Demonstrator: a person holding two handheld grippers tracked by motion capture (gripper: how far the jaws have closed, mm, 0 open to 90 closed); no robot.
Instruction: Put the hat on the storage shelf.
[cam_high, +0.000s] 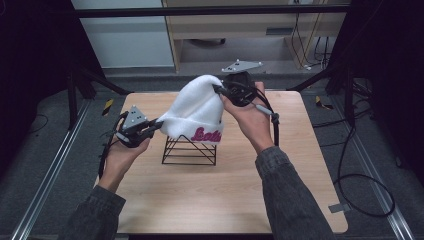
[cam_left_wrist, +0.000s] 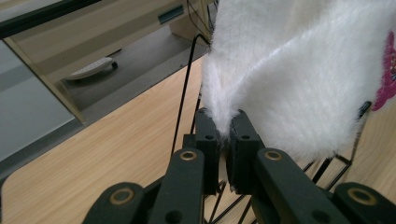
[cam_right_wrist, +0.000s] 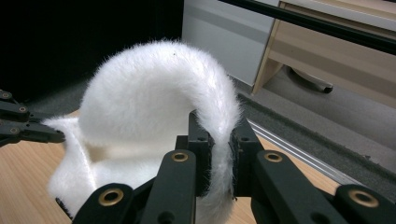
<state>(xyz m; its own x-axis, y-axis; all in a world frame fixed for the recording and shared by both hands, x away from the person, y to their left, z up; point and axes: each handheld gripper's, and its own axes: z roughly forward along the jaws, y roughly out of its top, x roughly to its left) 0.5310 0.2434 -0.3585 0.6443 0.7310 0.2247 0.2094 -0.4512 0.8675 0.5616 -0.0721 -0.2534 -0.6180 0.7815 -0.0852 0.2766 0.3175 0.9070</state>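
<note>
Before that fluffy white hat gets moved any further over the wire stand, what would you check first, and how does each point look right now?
1. Left tool clamped on the white beanie: ok.
2. Right tool clamped on its fabric: ok.
3. Beanie over the black wire stand: ok.
4. Stand flat on the wooden table: ok.
5. Beanie opening spread wide enough: cannot tell.

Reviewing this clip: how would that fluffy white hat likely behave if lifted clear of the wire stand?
The white hat is probably floppy: it folds and puckers where the left gripper and right gripper pinch it. It likely weighs little, since the thin wire stand sits upright beneath it. The furry pile should grip rather than slip.
</note>
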